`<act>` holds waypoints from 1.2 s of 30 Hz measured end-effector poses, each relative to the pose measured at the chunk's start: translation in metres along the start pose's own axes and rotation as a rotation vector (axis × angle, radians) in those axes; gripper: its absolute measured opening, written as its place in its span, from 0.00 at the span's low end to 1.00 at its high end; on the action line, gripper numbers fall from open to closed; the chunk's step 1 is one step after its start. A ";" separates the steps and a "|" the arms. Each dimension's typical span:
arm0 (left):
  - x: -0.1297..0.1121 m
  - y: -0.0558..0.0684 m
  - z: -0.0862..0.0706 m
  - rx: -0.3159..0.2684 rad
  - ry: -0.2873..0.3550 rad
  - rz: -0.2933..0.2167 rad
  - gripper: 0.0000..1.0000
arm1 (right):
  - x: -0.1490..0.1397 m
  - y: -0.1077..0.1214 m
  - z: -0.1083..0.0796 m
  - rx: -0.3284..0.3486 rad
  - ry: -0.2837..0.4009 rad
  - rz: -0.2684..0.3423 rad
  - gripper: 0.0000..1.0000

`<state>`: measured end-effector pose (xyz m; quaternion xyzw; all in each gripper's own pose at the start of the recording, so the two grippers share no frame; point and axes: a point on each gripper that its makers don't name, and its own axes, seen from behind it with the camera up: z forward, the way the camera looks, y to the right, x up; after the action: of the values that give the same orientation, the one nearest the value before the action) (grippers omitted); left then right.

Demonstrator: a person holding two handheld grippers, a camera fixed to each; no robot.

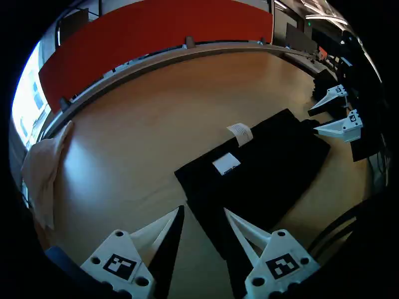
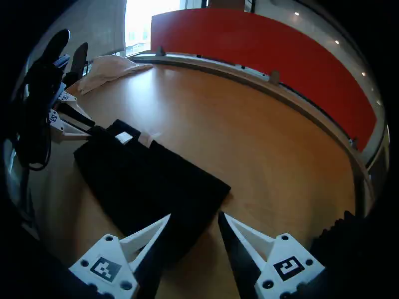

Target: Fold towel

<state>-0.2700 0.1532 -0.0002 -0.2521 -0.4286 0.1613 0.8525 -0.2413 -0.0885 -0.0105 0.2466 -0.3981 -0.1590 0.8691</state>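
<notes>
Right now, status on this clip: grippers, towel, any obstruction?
Left gripper open at one end of black towel. Right gripper open at opposite end. Towel flat on table, neither holding it. Beige cloth at table edge, apart.

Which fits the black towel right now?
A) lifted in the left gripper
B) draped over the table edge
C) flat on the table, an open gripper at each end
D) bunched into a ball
C: the black towel lies flat on the wooden table, with the left gripper and the right gripper at opposite ends, both with fingers spread apart.
</notes>
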 end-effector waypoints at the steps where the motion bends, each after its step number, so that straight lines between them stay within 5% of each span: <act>1: 0.000 -0.002 0.001 0.006 0.000 0.003 0.48 | 0.000 0.002 0.001 -0.007 -0.001 -0.002 0.72; 3: 0.000 -0.004 0.002 0.016 0.000 0.008 0.60 | 0.000 0.007 0.003 -0.020 -0.003 -0.005 0.81; 12: 0.004 -0.018 0.010 0.062 -0.005 0.048 0.64 | 0.007 0.020 0.007 -0.061 0.004 -0.007 0.93; 25: 0.024 -0.041 0.007 0.112 0.025 0.035 0.93 | 0.022 0.043 0.011 -0.125 0.031 0.004 0.94; 36: 0.030 -0.044 -0.001 0.113 0.044 0.001 0.97 | 0.026 0.044 0.005 -0.127 0.040 0.001 0.94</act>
<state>-0.2491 0.1314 0.0432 -0.2071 -0.3996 0.1801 0.8746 -0.2252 -0.0659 0.0332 0.1937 -0.3698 -0.1785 0.8910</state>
